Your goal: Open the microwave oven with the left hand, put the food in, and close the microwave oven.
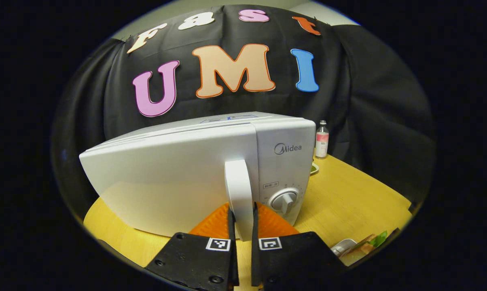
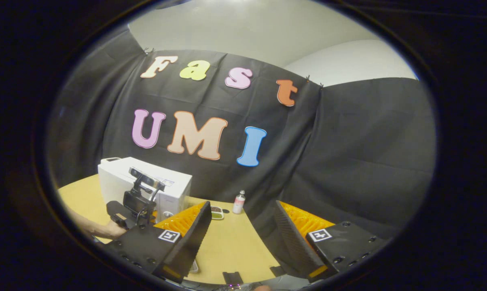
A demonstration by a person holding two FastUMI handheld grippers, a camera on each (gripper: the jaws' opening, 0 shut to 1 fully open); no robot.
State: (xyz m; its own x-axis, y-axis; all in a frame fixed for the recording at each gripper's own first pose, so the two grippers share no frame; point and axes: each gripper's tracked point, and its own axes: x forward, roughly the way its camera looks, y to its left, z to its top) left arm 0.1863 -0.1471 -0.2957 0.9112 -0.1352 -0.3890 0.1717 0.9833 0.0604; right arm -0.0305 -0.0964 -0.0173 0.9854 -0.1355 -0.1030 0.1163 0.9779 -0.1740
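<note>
The white microwave (image 1: pixel 195 161) stands on the yellow table, its door lying against the front as far as I can tell. My left gripper (image 1: pixel 242 220) is shut on the upright white door handle (image 1: pixel 238 190), one finger on each side. In the right gripper view the left gripper (image 2: pixel 136 206), held by a hand (image 2: pixel 106 230), sits at the front of the microwave (image 2: pixel 118 178). My right gripper (image 2: pixel 241 238) hangs open above the table, right of the microwave, holding nothing. The food, bread with green leaves on a plate (image 1: pixel 365 247), lies at the table's near right edge.
A small bottle with a pink label (image 1: pixel 322 139) stands at the back of the table, right of the microwave, and shows too in the right gripper view (image 2: pixel 238 202). A small dish (image 2: pixel 217 212) lies beside it. The control knob (image 1: pixel 284 200) sits right of the handle.
</note>
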